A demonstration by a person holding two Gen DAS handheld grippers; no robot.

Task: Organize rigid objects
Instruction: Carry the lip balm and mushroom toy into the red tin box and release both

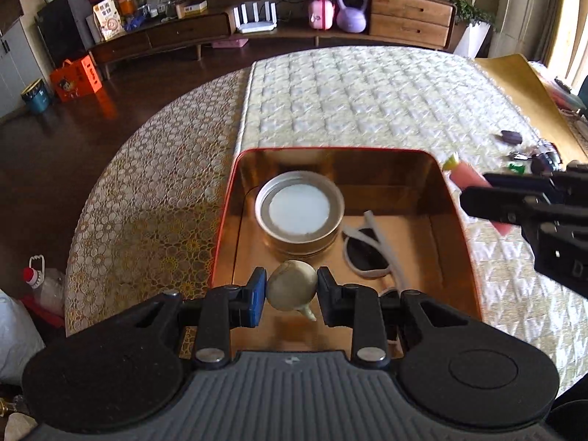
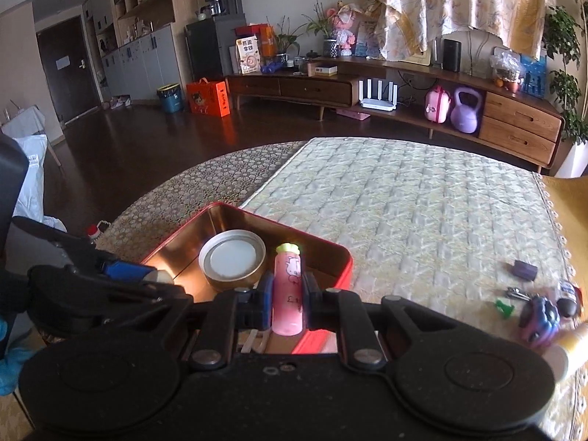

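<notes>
From the left wrist, the left gripper [image 1: 292, 291] is clamped on a small round beige knob-looking thing [image 1: 292, 290], held right over the red tin box [image 1: 461, 220], probably so it drops in beside the round lid [image 1: 299, 210] and the sunglasses [image 1: 367, 253] lying there. From the right wrist, the right gripper [image 2: 287, 296] pinches an upright pink tube [image 2: 288, 290] above the tin's near corner, likely next in. The keys and toy car [image 2: 540, 318] are off on the quilted mattress [image 2: 422, 202].
</notes>
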